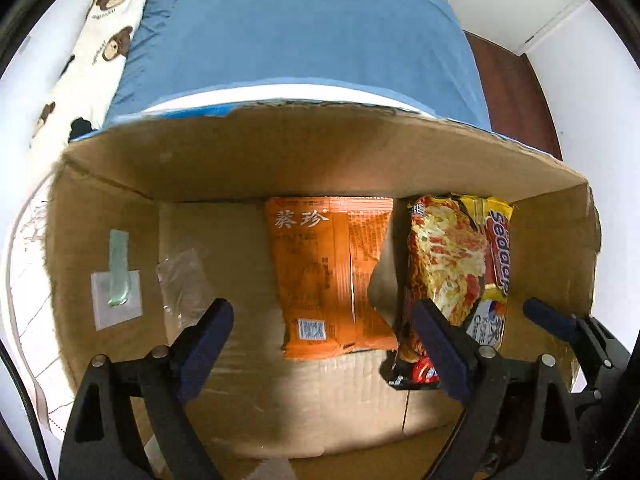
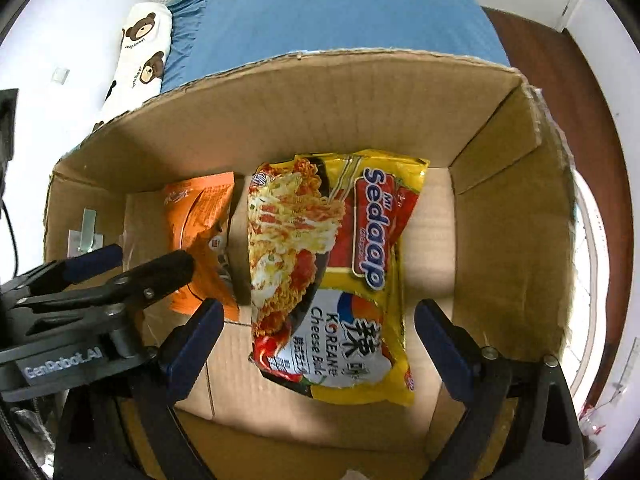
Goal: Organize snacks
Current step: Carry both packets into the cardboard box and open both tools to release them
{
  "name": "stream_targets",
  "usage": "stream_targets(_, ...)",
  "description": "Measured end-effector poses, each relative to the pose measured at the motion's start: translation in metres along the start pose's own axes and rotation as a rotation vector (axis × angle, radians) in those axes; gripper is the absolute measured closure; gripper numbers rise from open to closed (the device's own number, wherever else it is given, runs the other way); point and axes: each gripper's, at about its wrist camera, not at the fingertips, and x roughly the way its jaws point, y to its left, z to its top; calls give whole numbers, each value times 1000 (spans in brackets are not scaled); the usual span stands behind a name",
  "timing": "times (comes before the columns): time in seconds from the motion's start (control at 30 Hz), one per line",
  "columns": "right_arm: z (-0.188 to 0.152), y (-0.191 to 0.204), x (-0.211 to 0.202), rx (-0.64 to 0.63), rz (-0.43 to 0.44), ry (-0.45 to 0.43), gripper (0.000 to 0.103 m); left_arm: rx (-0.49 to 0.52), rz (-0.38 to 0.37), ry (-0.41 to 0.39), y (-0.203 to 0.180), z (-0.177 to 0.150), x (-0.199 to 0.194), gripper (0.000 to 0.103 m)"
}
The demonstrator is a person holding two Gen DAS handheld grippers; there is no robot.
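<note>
An open cardboard box holds two snack packs. An orange packet lies flat on the box floor at the middle. A yellow Sedaap noodle pack lies to its right; it also shows in the right wrist view, with the orange packet to its left. My left gripper is open and empty, hovering above the orange packet's near end. My right gripper is open and empty above the noodle pack's near end. The left gripper shows at the left of the right wrist view.
The box stands before a bed with a blue sheet and a bear-print pillow. A taped label sticks to the box's left wall. Dark wooden floor lies at the right.
</note>
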Motion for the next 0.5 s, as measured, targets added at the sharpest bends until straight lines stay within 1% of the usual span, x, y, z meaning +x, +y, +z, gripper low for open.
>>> stream_targets(0.13, -16, 12, -16, -11, -20, -34, 5, 2, 33, -65, 0, -16, -24, 11)
stream_targets(0.17, -22, 16, -22, -12, -27, -46, 5, 2, 40, -71, 1, -22, -30, 11)
stream_targets(0.23, -29, 17, -32, -17, -39, -67, 5, -1, 54, -116, 2, -35, -43, 11)
stream_targets(0.27, -43, 13, -43, -26, -52, -85, 5, -1, 63, -134, -1, -41, -54, 11)
stream_targets(0.5, -83, 23, -88, -25, -75, -191, 5, -2, 70, -258, 7, -82, -100, 11)
